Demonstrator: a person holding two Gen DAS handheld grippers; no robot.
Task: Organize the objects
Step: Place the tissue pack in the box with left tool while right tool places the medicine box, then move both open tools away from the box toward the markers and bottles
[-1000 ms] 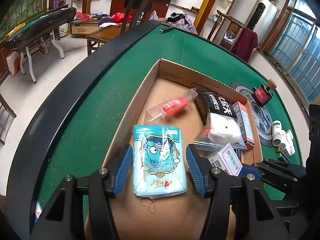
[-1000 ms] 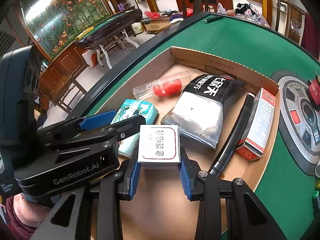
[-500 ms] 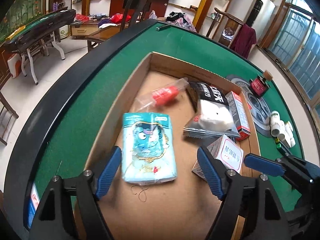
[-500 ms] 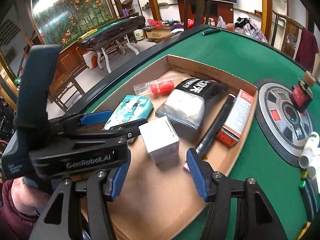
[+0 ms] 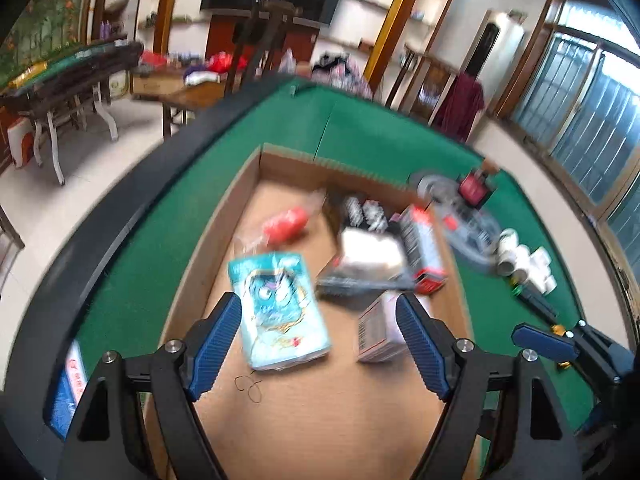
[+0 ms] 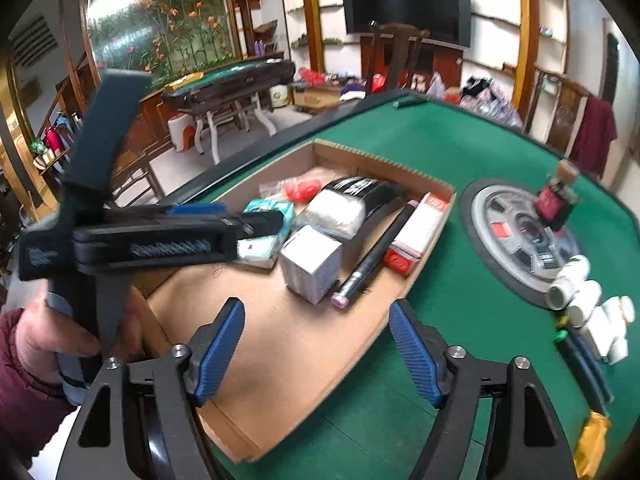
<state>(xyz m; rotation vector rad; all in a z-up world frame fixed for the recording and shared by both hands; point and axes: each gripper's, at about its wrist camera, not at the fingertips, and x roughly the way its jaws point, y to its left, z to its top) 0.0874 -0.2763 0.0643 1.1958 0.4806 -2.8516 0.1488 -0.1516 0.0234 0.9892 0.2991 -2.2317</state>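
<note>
Above cardboard tray (image 6: 362,354), right gripper (image 6: 316,354) (opening, empty).

black hand-held gripper (image 6: 316,348), blue ribbed pads (image 6: 218,354), maroon sleeve (image 6: 24,396)

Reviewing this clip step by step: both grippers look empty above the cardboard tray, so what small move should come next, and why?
Probably swing the right gripper toward the white bottles lying loose on the green table and pick one up. Its jaws are opening with nothing between them, the white box already sits inside the cardboard tray, and the bottles lie outside it.
</note>
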